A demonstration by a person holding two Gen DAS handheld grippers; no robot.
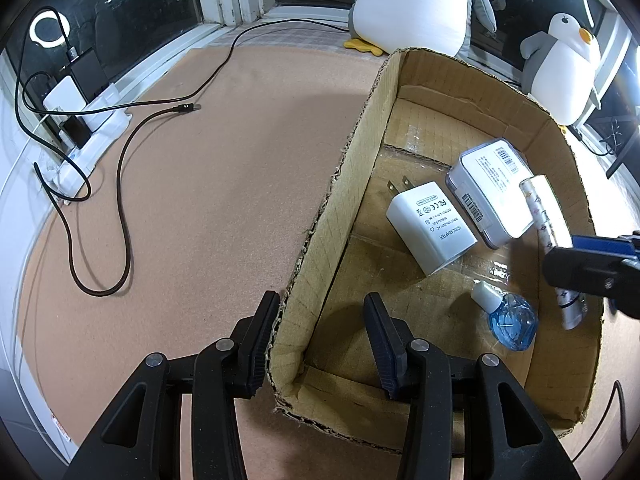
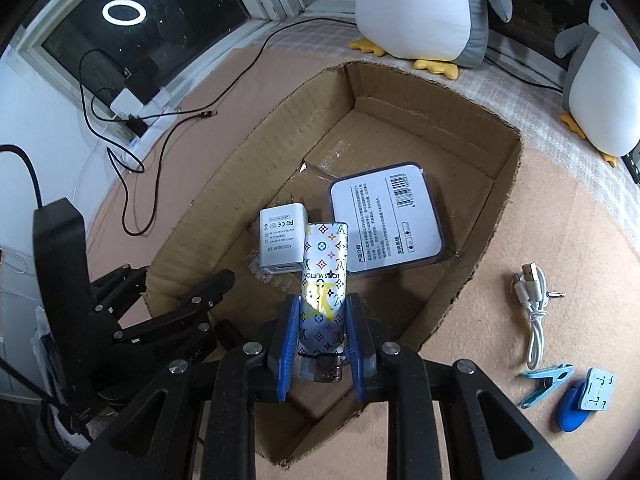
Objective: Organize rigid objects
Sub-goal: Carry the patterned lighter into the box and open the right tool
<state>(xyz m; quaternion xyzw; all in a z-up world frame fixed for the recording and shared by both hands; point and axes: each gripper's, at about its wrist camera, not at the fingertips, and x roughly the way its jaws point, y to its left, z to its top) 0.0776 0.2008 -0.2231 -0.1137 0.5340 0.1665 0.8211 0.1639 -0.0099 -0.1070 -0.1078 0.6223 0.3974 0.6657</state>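
Observation:
An open cardboard box (image 1: 340,184) (image 2: 472,280) stands on the tan mat. My left gripper (image 1: 322,298) (image 2: 226,300) straddles its near left corner, one pad on the outer wall and the other finger inside. My right gripper (image 2: 320,304) (image 1: 560,254) is shut on a white patterned stick-shaped case (image 2: 324,264) (image 1: 544,212), held tilted over the box. Inside lie a white power adapter (image 1: 430,228) (image 2: 282,240), a flat white barcoded packet (image 1: 490,192) (image 2: 386,216) and a small blue bottle (image 1: 508,320).
To the right of the box on the mat lie a coiled white USB cable (image 2: 532,312), a light blue clothes peg (image 2: 546,380) and a blue clip (image 2: 580,404). A black cable (image 1: 120,200) loops at left from a power strip (image 1: 88,136). Two penguin plush toys (image 1: 416,4) sit behind.

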